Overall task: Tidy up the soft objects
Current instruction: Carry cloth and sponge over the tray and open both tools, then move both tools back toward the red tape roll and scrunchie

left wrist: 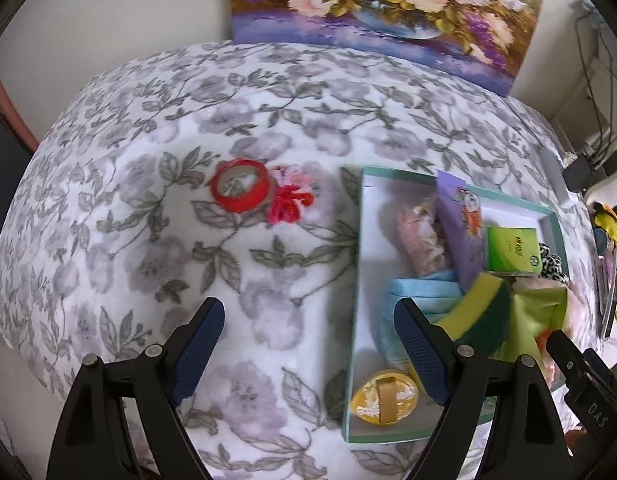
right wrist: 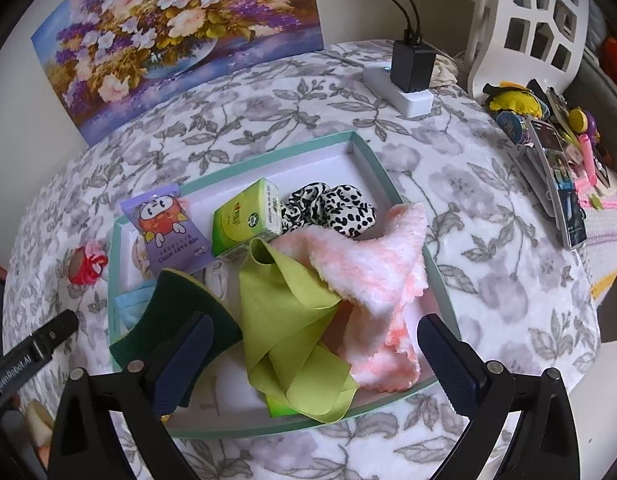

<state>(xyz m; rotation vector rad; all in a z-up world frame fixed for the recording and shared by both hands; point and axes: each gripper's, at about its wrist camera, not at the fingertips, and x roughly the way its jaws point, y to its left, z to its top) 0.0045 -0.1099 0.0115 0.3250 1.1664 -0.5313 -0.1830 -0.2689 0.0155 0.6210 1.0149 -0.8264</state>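
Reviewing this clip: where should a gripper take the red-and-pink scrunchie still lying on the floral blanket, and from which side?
Probably from straight above, pinching across the bunched middle of the red-and-pink scrunchie, away from the red tape roll it touches. It lies flat, soft and low, so a side approach would snag blanket.

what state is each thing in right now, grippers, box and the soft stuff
left gripper: open, empty
right gripper: open, empty
box: open-topped, filled
green cloth: crumpled in box
pink fluffy cloth: draped in box
sponge: tilted on edge in box
red tape roll: flat on blanket, outside box
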